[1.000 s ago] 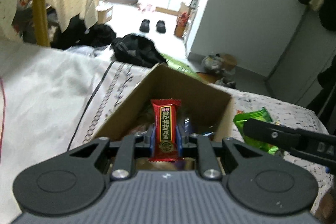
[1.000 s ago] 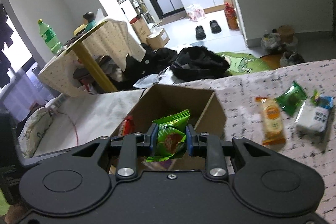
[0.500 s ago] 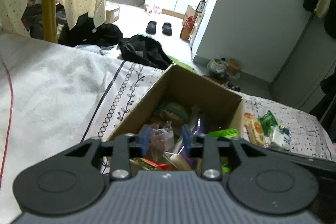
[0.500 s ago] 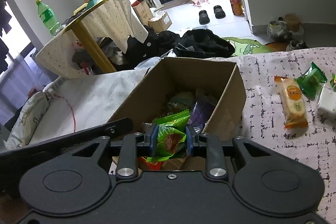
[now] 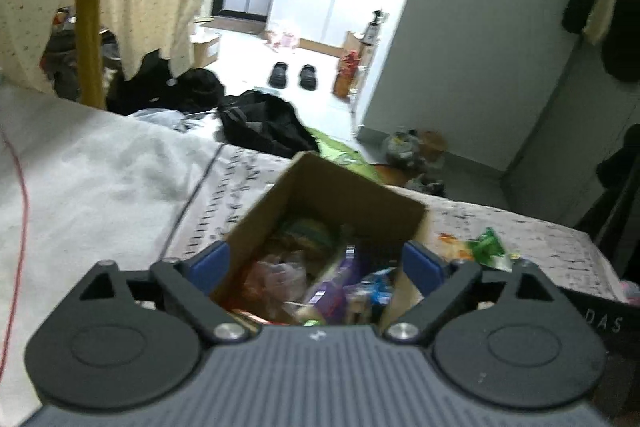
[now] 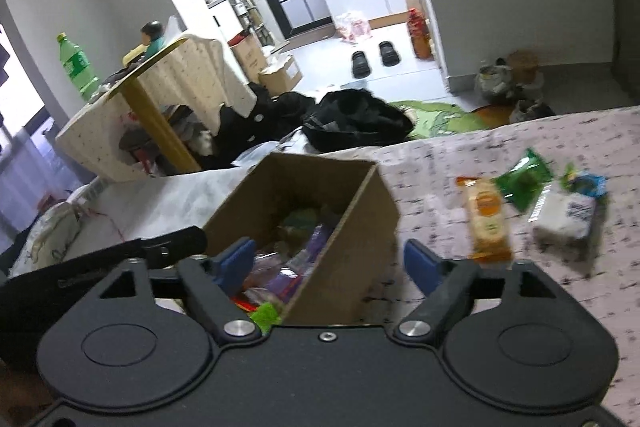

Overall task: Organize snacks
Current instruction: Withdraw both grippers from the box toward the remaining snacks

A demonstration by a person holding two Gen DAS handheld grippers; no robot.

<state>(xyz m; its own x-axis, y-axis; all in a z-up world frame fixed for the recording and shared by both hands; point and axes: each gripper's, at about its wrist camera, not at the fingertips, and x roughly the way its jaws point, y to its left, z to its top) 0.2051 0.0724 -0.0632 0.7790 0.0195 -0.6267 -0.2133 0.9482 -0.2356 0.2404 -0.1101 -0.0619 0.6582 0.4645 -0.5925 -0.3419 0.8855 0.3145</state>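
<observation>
An open cardboard box [image 5: 372,203] [image 6: 360,223] stands on the patterned bed cover, holding several wrapped snacks. My left gripper [image 5: 316,265] hangs above the box's near end; its jaws are opening wide and nothing is between them. My right gripper [image 6: 330,261] is over the box's near right corner, jaws also opening, empty. A green packet [image 6: 266,315] lies in the box just below it. On the cover to the right lie an orange snack bar [image 6: 486,219], a green packet [image 6: 524,177] and a white pack [image 6: 568,215]. The left gripper's arm [image 6: 120,259] shows at the left of the right wrist view.
A white blanket with a red cord [image 5: 20,227] covers the bed left of the box. Beyond the bed's edge are a black bag [image 5: 264,123], a cloth-draped table [image 6: 152,95] with a green bottle [image 6: 76,65], and slippers [image 6: 374,57] on the floor.
Both grippers let go: the red packet left the left jaws and the green packet left the right jaws, both dropping into the box. Both pairs of jaws spread wide and the views drew back slightly.
</observation>
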